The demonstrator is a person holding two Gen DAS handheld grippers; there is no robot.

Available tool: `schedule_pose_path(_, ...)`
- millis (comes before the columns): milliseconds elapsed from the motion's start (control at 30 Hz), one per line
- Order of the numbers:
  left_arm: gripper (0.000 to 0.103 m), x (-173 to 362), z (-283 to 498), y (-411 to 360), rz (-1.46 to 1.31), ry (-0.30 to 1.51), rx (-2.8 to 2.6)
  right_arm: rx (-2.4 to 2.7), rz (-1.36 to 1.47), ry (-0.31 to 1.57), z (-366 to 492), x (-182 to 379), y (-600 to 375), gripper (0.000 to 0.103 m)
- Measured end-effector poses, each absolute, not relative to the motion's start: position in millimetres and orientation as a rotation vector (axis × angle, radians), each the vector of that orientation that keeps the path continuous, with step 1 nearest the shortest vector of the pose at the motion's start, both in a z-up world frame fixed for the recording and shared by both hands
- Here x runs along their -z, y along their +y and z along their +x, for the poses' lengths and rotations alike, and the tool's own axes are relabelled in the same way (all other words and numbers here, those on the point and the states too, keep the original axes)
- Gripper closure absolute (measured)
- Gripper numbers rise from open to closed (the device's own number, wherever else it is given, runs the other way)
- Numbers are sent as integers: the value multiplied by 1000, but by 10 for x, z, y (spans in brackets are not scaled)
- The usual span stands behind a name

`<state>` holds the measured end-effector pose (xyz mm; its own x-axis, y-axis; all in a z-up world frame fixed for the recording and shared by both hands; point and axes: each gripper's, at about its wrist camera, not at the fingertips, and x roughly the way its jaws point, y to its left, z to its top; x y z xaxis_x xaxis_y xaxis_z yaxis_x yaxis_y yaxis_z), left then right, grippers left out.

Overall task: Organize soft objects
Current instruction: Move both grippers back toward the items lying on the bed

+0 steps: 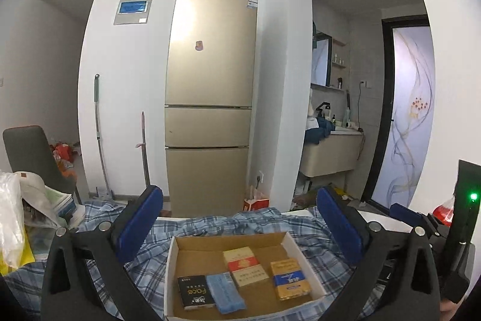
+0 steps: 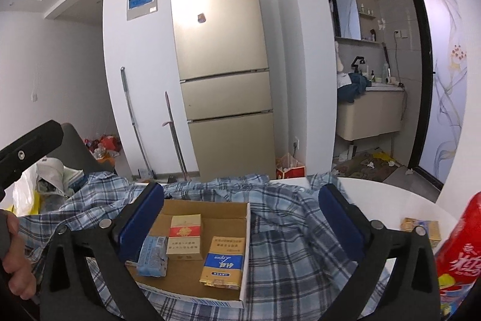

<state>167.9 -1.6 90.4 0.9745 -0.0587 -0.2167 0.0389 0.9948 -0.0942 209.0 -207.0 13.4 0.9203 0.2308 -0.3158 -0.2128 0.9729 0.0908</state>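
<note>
A shallow cardboard box [image 1: 288, 239] [image 2: 245, 257] sits on a blue plaid cloth [image 1: 150, 257] [image 2: 288, 242]. Inside lie a black pack [image 1: 194, 291], a light blue tissue pack [image 1: 225, 292] [image 2: 153, 256], a red and cream pack [image 1: 243, 265] [image 2: 185, 233] and a yellow and blue pack [image 1: 290, 279] [image 2: 224, 263]. My left gripper [image 1: 240, 218] is open and empty, held above the box's far side. My right gripper [image 2: 242, 209] is open and empty, above the box's right edge.
A gold fridge [image 1: 210, 98] stands behind. A grey chair [image 1: 33, 158], plastic bags and papers [image 1: 33, 200] are at the left. A red bottle [image 2: 460, 251] and a small yellow box [image 2: 421, 227] sit on the white table [image 2: 390, 197] at the right.
</note>
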Motion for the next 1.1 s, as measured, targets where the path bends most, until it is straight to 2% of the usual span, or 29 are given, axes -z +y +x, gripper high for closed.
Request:
schedule_pose_path(300, 0, -1262, 1312, -205, -88, 198, 108, -255, 87, 305, 1779, -338, -2218, 0)
schedule_pose_path(533, 0, -1380, 856, -309, -56, 113, 102, -283, 48, 214, 1432, -509, -2208, 0)
schedule_pose_path(1100, 0, -628, 138, -23, -34, 242, 102, -243, -87, 211, 734, -322, -2194, 0)
